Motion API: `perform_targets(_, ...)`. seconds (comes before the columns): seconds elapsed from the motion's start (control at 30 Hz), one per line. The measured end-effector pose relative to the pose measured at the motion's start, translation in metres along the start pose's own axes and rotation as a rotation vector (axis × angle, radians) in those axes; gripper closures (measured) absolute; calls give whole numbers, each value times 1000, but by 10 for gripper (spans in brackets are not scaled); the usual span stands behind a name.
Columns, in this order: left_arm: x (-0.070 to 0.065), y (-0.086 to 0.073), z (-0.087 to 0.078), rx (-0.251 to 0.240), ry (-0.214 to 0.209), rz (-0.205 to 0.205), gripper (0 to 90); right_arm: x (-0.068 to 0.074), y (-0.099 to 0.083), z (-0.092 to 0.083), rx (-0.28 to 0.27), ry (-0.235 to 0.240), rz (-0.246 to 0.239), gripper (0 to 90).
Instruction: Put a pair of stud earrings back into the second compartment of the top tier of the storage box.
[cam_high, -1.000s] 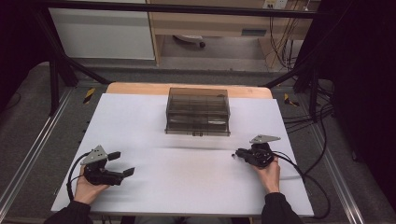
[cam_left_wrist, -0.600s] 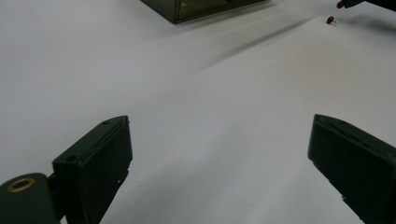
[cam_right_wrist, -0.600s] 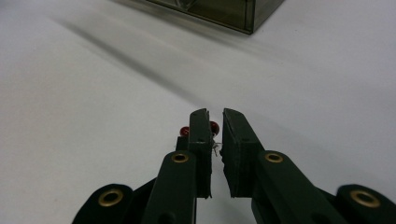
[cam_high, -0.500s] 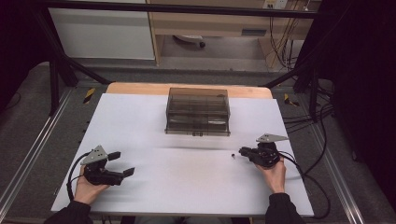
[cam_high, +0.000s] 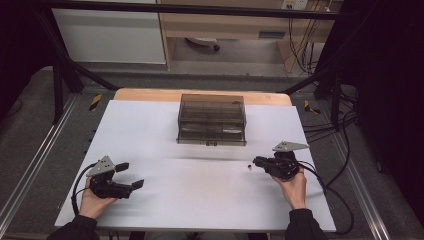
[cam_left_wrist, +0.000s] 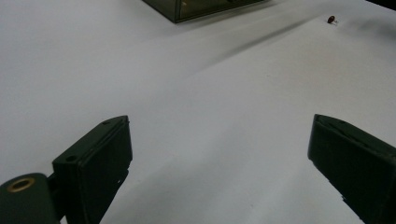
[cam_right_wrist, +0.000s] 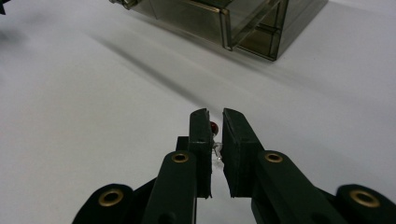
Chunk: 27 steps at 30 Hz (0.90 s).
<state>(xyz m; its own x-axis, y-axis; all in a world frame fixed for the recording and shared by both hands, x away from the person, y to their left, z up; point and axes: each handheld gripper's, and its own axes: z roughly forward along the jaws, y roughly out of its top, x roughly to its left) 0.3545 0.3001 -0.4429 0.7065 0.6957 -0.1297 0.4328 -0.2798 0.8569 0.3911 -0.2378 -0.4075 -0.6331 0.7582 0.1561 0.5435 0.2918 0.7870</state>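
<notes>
Glossy smoked translucent plastic drawer box (cam_high: 211, 120) is sitting on matt white table sheet (cam_high: 165, 150); matt black gripper pads (cam_right_wrist: 236, 140) are pinching a shiny small red bead (cam_right_wrist: 214, 127).

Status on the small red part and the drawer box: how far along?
Done: the right gripper is shut on the small red part, clear of the white table. In hand: carrying it. Left: the drawer box. Left gripper is open.

Wide tongs (cam_left_wrist: 219, 163), perhaps red bead (cam_left_wrist: 331, 19)
</notes>
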Motion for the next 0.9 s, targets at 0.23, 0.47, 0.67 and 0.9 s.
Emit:
perform_targets(0.23,0,0,0,0,0,0,60,11,9,-5,-3,22,-16,827)
perform_targets(0.47,0,0,0,0,0,1,59,26,27,-13,-10,41,-35,827)
perform_targets(0.67,0,0,0,-1,0,-1,60,36,41,-15,-17,47,-60,828)
perform_targets(0.9,0,0,0,0,-1,0,60,47,61,-12,-27,52,-85,828)
